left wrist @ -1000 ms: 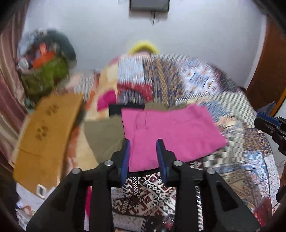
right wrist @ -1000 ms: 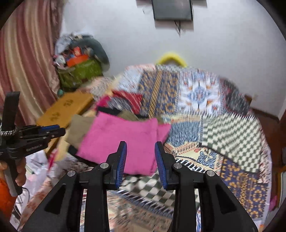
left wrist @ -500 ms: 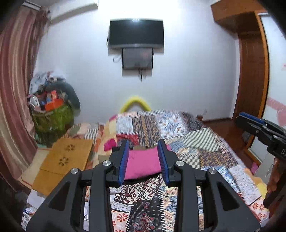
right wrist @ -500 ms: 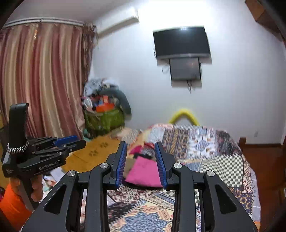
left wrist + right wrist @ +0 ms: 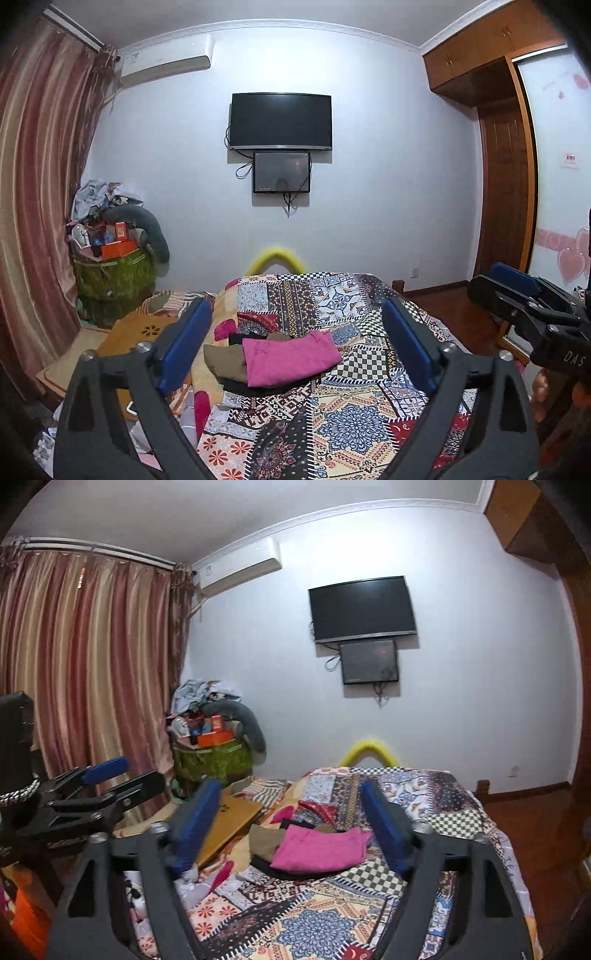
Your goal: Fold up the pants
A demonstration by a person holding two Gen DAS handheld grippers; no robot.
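Folded pink pants [image 5: 288, 356] lie on top of a small stack of folded olive [image 5: 225, 363] and black clothes on the patchwork bedspread [image 5: 332, 417]. The same pink pants [image 5: 319, 849] show in the right wrist view. My left gripper [image 5: 297, 343] is open and empty, held well back from the stack above the bed. My right gripper [image 5: 290, 823] is open and empty too, also back from the stack. Each gripper shows at the edge of the other's view, the right one [image 5: 517, 295] and the left one [image 5: 99, 782].
A wooden lap desk [image 5: 136, 336] lies left of the bed. A green basket [image 5: 110, 277] piled with clutter stands in the corner by the curtain [image 5: 85, 664]. A TV [image 5: 280, 122] hangs on the far wall. A wardrobe [image 5: 509, 166] stands at the right.
Both grippers have pulled back and up from the pink pants, which now look small and far. Both jaws have opened wide from a narrow gap.
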